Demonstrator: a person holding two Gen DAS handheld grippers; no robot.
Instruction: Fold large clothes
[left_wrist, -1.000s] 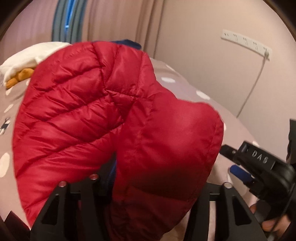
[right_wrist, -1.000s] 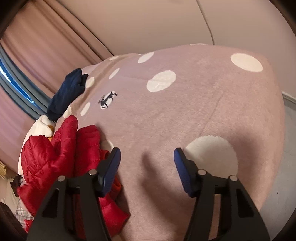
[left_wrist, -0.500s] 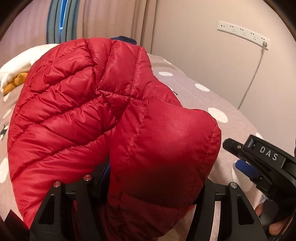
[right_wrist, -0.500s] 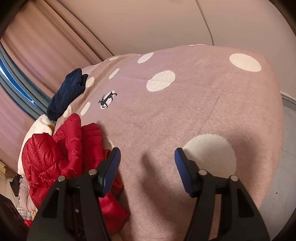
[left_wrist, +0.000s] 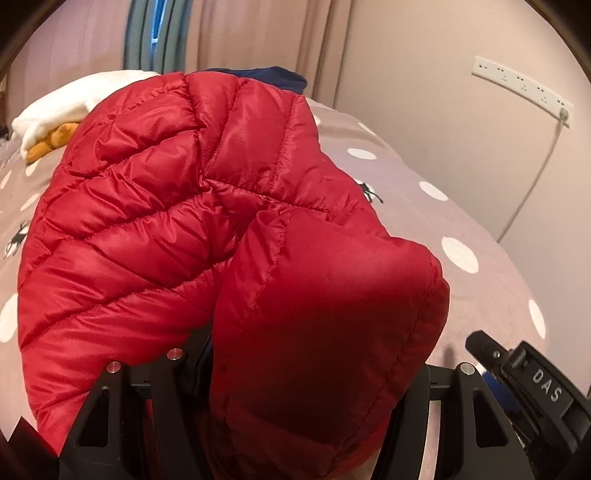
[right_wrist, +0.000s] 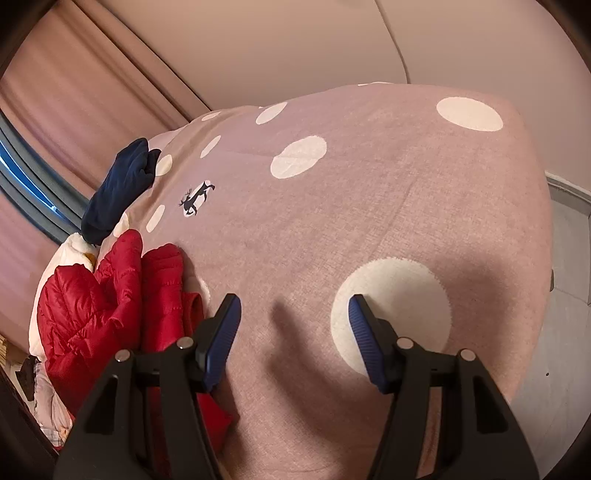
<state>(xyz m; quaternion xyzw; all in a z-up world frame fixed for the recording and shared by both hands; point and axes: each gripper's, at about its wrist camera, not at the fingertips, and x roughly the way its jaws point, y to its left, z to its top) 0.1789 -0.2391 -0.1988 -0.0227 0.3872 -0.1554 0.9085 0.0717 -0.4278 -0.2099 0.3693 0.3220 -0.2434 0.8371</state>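
Note:
A red quilted puffer jacket (left_wrist: 207, 229) fills the left wrist view, bunched up in front of the camera over the pink dotted bed cover (left_wrist: 424, 229). My left gripper (left_wrist: 295, 387) is buried in its fabric and its fingertips are hidden; the jacket hangs from between the jaws. In the right wrist view the jacket (right_wrist: 110, 295) lies at the left, beside my right gripper (right_wrist: 293, 332), which is open and empty just above the bed cover (right_wrist: 369, 192). The right gripper's body also shows in the left wrist view (left_wrist: 532, 380).
A dark navy garment (right_wrist: 118, 188) lies at the bed's far side near the curtains. A white plush with orange parts (left_wrist: 55, 122) sits behind the jacket. A power strip (left_wrist: 524, 88) hangs on the wall. The floor (right_wrist: 565, 295) lies past the bed's right edge.
The left gripper has lifted and tilted with the jacket, which now bulks higher in its view. The right gripper has stayed open and nearly still over the bed.

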